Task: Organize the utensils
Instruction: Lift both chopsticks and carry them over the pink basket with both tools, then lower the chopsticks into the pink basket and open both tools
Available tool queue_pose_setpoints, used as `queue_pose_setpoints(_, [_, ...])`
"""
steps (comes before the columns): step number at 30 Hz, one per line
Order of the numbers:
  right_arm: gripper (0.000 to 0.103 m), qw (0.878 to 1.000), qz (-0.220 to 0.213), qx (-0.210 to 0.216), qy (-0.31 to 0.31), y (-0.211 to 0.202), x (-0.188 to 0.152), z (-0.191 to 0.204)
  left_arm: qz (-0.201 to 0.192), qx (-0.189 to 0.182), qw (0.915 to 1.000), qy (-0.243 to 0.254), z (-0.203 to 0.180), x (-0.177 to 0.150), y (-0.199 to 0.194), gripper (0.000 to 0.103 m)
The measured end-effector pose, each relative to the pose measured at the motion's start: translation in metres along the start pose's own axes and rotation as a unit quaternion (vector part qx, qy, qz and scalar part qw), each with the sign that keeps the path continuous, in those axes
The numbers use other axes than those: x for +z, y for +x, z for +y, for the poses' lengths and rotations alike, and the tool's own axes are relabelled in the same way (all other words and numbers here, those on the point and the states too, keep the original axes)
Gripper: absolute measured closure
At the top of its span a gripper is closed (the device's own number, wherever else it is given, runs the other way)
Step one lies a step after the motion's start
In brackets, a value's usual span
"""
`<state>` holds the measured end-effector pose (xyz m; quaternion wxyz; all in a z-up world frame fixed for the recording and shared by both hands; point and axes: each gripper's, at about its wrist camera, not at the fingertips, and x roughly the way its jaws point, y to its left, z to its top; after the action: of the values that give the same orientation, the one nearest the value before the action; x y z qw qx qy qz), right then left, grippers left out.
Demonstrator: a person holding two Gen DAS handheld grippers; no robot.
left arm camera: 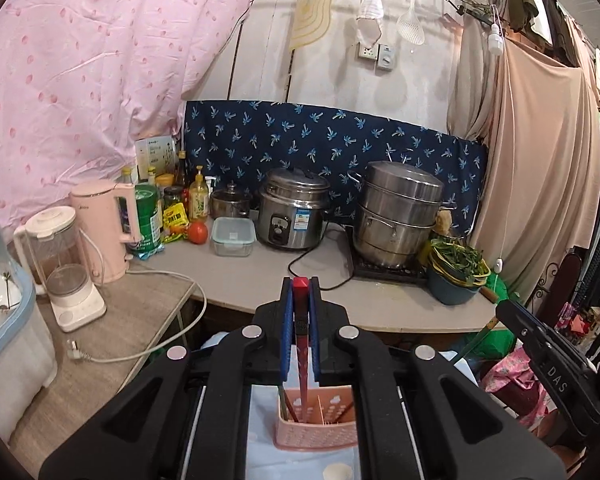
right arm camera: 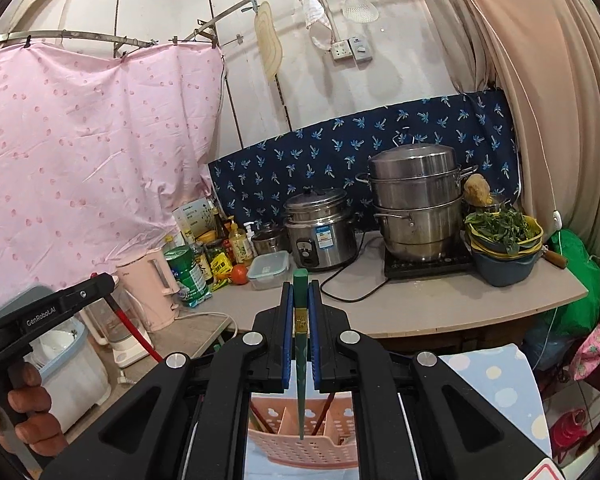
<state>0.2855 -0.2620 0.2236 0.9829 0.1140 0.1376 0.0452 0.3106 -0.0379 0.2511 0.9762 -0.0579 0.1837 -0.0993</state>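
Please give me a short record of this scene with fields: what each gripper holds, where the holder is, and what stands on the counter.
left gripper: shut on red chopstick
right gripper: shut on green chopstick
pink utensil holder: below both grippers, divided into compartments, some chopsticks already inside
chopstick tips: hanging down toward the holder
counter: rice cooker, steel steamer pot, basin of greens, clear lidded box
side table: pink kettle, blender

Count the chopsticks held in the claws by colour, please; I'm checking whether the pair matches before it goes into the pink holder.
Red tapered chopstick, pinched in the left claw: 1
Dark green tapered chopstick, pinched in the right claw: 1
Total: 2. Both hang above the pink perforated plastic holder; the colours do not match.
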Motion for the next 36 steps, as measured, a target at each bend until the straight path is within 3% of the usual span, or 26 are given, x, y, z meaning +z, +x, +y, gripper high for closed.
queue_pose_setpoints(5, [0.096,1.0,0.011,0.002,0.007,0.028,0.0,-0.005,0.008,0.003,1.0,0.001,-0.002,0.0,0.029,0.096])
queue_pose_setpoints(16, [0.096,0.998,0.057,-0.004,0.011,0.067,-0.034,-0.017,0.039,0.013,0.9992,-0.005,0.01,-0.03,0.072,0.096])
queue_pose_setpoints(31, [0.096,0.995,0.1,-0.017,0.009,0.087,-0.063,-0.025,0.074,0.032,0.9967,-0.011,0.026,-0.063,0.093,0.095])
queue_pose_setpoints(33, [0.085,0.995,0.096,-0.023,0.006,0.083,-0.063,-0.024,0.068,0.031,0.9971,-0.011,0.027,-0.065,0.091,0.095])
queue_pose_setpoints(34, [0.074,0.995,0.093,-0.023,0.006,0.082,-0.063,-0.024,0.065,0.034,0.9972,-0.011,0.027,-0.066,0.089,0.09])
queue_pose_setpoints(36, [0.068,0.996,0.09,-0.023,0.007,0.078,-0.063,-0.023,0.061,0.041,0.9972,-0.011,0.027,-0.066,0.087,0.074])
